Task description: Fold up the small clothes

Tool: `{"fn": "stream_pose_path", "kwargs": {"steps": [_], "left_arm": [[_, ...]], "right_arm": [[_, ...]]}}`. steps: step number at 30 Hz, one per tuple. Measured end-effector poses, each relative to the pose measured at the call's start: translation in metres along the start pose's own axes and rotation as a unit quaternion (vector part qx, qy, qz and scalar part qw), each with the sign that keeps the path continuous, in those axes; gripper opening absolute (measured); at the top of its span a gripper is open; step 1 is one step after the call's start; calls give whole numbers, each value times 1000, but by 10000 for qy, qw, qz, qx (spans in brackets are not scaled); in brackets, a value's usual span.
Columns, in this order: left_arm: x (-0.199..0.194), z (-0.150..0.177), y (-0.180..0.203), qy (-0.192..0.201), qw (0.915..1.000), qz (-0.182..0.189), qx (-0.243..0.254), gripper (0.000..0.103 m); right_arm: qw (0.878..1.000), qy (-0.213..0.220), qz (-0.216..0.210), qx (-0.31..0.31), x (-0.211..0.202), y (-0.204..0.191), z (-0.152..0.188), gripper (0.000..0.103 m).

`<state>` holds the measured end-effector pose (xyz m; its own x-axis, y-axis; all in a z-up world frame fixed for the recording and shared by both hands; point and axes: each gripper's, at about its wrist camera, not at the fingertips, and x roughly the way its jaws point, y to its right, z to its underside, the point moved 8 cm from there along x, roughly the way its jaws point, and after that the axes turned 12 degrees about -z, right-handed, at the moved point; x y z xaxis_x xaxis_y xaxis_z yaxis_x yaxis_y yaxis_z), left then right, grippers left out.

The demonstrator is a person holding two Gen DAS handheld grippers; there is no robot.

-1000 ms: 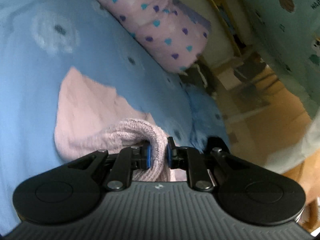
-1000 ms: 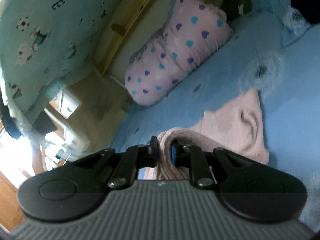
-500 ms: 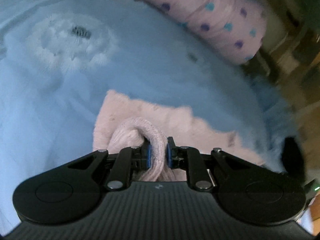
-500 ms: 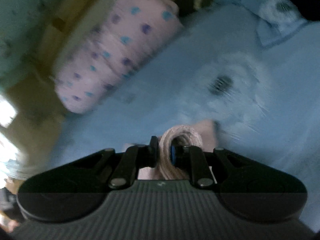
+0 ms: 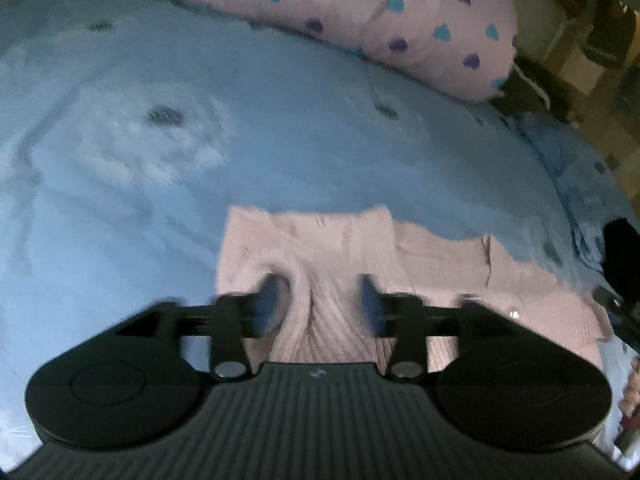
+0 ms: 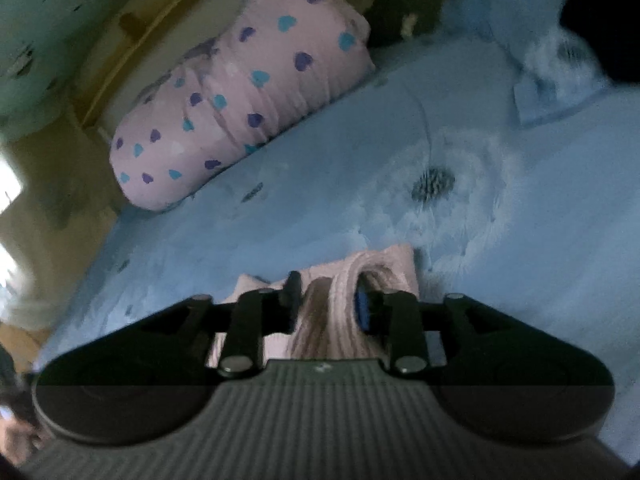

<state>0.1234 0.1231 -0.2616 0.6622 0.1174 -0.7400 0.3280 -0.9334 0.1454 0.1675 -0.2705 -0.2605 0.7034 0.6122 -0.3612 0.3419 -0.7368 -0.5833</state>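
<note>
The pink knit (image 5: 344,248) lies folded on the blue bed (image 5: 280,140). The left gripper (image 5: 320,300) is spread wide, a loose fold between its jaws; the right gripper (image 6: 326,300) is parted around another ridge. Pulling back carelessly could snag the knit and undo the fold. There is open bed ahead and left; the pillow (image 5: 380,20) and bed edge bound the far right.

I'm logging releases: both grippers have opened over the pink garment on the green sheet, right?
Not green. The sheet is blue, as the left wrist view shows. The left gripper and right gripper are open over the pink garment.
</note>
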Motion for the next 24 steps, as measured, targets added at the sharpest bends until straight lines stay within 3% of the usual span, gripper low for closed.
{"fn": "stream_pose_path", "kwargs": {"steps": [1,5,11,14,16,20,24], "left_arm": [[-6,-2,-1,97,9999,-50,7,79],[-30,-5,7,327,9986,-152,399,79],[-56,23,42,296,9942,218,1010,79],[-55,43,64,51,9902,598,1261,72],[-52,58,74,-133,9868,758,1423,57],[-42,82,86,-304,9790,656,1908,48],[-31,88,86,-401,9790,522,1929,47]], "right_arm": [[9999,25,35,-116,-6,-3,-1,48],[9989,17,62,-467,-25,-21,2,48],[9963,-114,26,-850,-38,-52,25,48],[9946,-202,-20,-1019,-37,-67,39,48],[9940,-253,-21,-1068,-36,-73,46,48],[9908,-467,22,-1267,-29,-80,63,48],[9852,-863,138,-1472,-14,-78,82,48]]}}
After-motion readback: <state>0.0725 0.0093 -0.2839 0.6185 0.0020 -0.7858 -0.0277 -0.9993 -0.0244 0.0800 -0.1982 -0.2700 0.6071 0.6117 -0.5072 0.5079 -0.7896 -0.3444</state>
